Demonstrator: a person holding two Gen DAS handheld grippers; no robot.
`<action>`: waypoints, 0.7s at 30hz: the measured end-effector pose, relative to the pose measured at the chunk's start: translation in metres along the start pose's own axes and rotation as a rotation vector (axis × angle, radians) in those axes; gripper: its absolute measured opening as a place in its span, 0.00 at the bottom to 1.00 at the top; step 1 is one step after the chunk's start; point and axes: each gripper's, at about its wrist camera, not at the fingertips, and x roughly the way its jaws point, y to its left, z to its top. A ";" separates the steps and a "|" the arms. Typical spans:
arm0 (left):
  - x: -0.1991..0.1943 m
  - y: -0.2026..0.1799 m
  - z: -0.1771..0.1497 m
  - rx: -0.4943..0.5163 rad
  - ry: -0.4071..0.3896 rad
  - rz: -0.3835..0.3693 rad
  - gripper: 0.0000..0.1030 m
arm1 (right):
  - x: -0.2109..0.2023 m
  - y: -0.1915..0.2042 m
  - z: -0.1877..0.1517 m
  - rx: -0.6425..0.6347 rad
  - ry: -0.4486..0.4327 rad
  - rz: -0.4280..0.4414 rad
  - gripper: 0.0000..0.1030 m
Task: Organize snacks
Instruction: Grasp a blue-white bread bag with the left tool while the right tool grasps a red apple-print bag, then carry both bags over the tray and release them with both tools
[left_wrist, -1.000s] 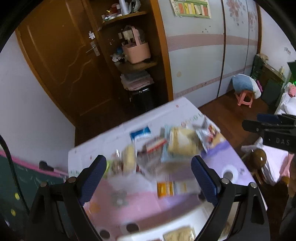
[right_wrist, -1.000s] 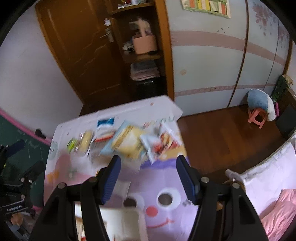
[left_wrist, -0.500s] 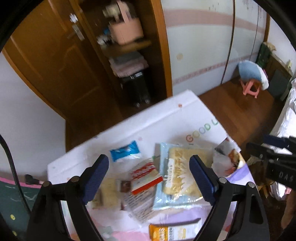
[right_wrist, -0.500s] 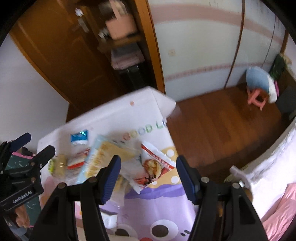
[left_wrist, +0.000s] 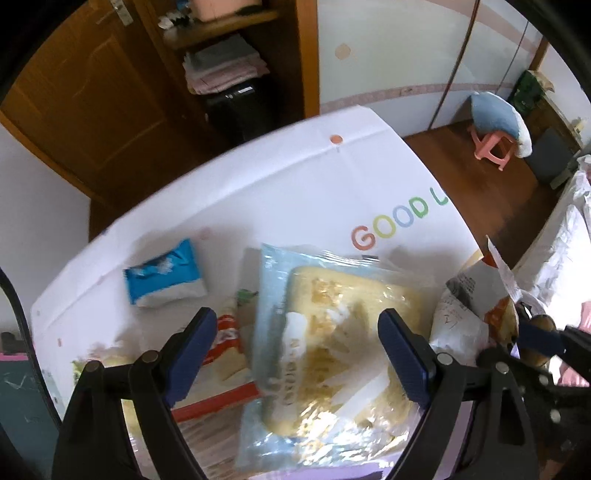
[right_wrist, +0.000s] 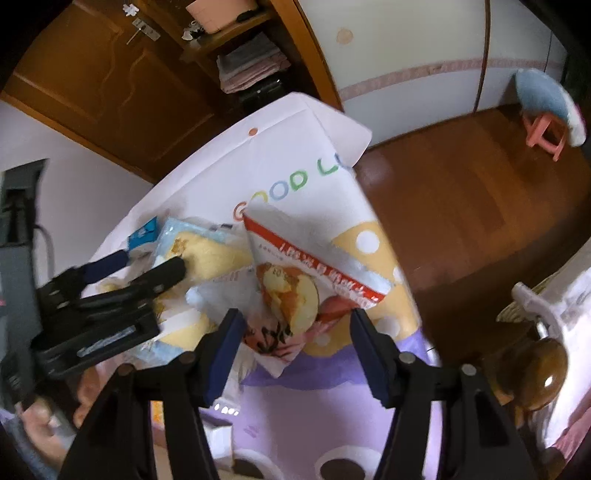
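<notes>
Poised with wide-open, empty jaws: left gripper straddling the pale-blue clear-plastic bread bag lying lengthwise straight ahead on the tablecloth, right gripper likewise over the red-and-white pastry packet alongside.

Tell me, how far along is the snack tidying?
Barely begun. Nothing looks sorted: the blue packet, bread bag and red-and-white pouch lie jumbled on the table. The left tool hangs open over the bread bag, the right tool over the pouch; neither grips yet.
</notes>
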 end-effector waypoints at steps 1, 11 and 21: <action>0.004 -0.002 -0.001 0.006 0.007 -0.013 0.86 | 0.001 -0.001 -0.002 0.001 0.010 0.012 0.51; 0.007 -0.003 -0.010 -0.033 -0.010 -0.091 0.43 | 0.026 -0.001 -0.007 0.045 0.048 0.061 0.46; -0.020 0.016 -0.026 -0.102 -0.088 -0.115 0.03 | 0.016 0.025 -0.017 -0.072 -0.003 0.004 0.29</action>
